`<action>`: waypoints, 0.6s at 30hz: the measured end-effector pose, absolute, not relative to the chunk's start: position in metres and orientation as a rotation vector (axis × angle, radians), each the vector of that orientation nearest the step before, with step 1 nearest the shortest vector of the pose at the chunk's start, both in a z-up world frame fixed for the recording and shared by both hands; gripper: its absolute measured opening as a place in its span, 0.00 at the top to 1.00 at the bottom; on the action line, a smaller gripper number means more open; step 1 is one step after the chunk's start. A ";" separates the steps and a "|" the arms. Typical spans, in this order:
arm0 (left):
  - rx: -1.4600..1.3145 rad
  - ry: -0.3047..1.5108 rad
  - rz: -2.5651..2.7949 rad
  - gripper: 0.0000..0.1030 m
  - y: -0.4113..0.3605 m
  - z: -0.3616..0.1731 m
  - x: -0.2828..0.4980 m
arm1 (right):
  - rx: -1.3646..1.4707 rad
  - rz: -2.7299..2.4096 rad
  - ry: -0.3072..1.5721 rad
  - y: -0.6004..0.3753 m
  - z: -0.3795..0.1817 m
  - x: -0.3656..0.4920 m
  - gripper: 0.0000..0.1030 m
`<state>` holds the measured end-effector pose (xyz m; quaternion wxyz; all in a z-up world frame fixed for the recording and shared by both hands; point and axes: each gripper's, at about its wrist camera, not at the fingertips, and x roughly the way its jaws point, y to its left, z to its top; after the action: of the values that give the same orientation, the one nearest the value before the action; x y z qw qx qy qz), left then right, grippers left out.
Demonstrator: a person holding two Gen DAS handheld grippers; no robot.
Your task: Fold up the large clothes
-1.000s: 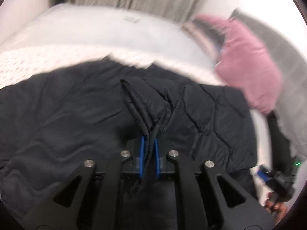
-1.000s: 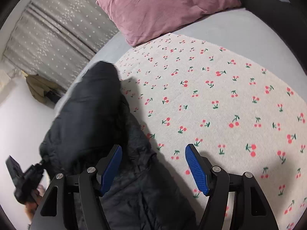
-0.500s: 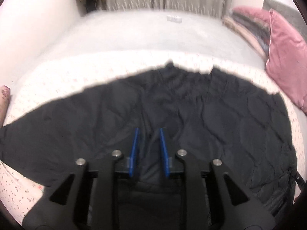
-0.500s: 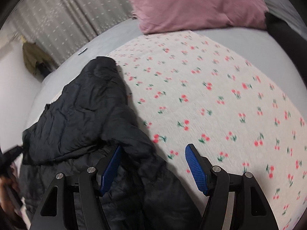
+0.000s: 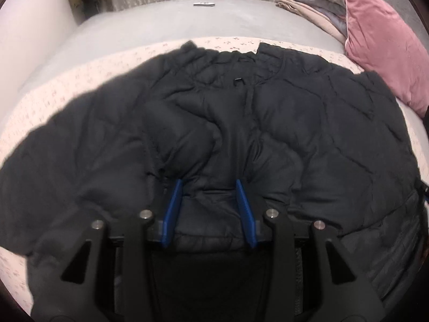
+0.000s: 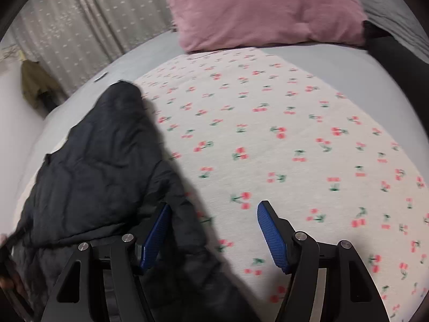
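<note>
A large black quilted jacket (image 5: 295, 123) lies spread across the cherry-print sheet (image 5: 80, 77), collar toward the far side. My left gripper (image 5: 208, 182) is low over its near middle. Its jaws are opening, and puffy fabric bulges between the blue pads (image 5: 174, 204) without being pinched. In the right wrist view the jacket (image 6: 102, 166) fills the lower left, one sleeve stretching away. My right gripper (image 6: 214, 204) stands open over the jacket's right edge. Its left pad (image 6: 155, 236) is beside the fabric and its right pad is over the bare sheet (image 6: 295, 147).
A pink pillow (image 6: 262, 10) lies at the head of the bed, with folded blankets (image 5: 308, 2) beside it. A small white object (image 5: 204, 4) rests on the grey bedspread. An olive garment (image 6: 34, 86) hangs by the curtain. A person's hand (image 6: 8, 281) shows at the left edge.
My left gripper let go of the pinched fold of jacket, opened and sank toward the fabric, which now lies flat. The right gripper shifted across the sheet, still open.
</note>
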<state>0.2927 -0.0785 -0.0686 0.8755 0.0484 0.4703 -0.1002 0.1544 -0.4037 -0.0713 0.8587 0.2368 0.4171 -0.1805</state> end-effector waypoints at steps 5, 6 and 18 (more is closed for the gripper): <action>0.054 0.998 -0.232 0.39 -0.067 -0.052 0.284 | 0.497 -0.349 0.906 -0.398 -0.062 0.151 0.33; 0.043 0.985 -0.233 0.29 -0.064 -0.045 0.277 | 0.512 -0.328 0.906 -0.397 -0.058 0.149 0.33; -0.072 0.963 -0.214 0.15 0.031 0.009 0.231 | 0.511 -0.228 0.828 -0.353 0.007 0.117 0.30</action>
<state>0.2306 0.0307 0.0095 0.8802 -0.0343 0.4621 -0.1026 0.1173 -0.3525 0.0073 0.8778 0.2450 0.3968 -0.1093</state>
